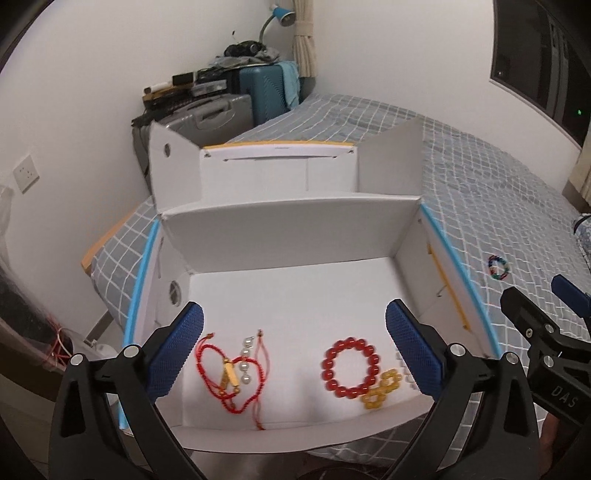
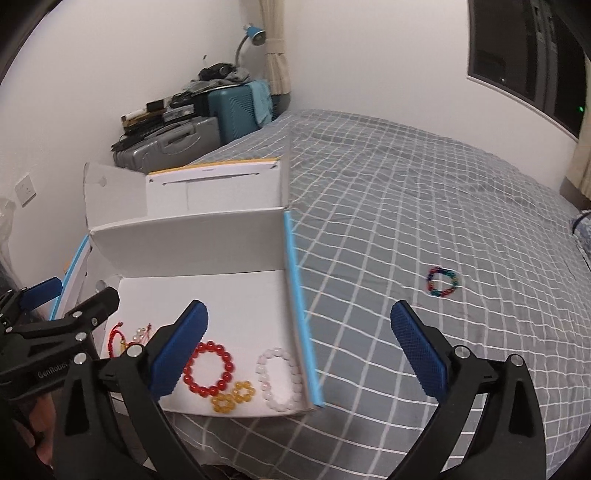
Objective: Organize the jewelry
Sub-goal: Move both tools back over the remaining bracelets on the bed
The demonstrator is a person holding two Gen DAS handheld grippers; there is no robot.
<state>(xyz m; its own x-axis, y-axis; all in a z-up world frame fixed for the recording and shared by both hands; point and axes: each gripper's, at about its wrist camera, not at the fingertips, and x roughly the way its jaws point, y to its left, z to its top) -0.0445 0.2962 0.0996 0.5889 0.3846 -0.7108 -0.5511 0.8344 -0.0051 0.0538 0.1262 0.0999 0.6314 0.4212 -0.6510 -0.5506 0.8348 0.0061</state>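
An open white cardboard box (image 1: 295, 236) (image 2: 192, 236) lies on the bed. Inside lie a red cord bracelet with a gold bar (image 1: 225, 373), a red bead bracelet (image 1: 351, 369) (image 2: 208, 369), a yellow bead bracelet (image 1: 382, 391) (image 2: 233, 397) and a pale pink bead bracelet (image 2: 279, 380). A multicoloured bracelet (image 2: 442, 282) (image 1: 498, 267) lies on the bedspread to the right of the box. My left gripper (image 1: 293, 350) is open and empty above the box's near end. My right gripper (image 2: 299, 354) is open and empty over the box's right wall.
The bed (image 2: 424, 206) has a grey checked cover. Suitcases (image 2: 207, 118) and clutter stand against the far wall beyond the box, with a blue lamp (image 2: 255, 35) above. A dark window (image 2: 528, 59) is at the upper right.
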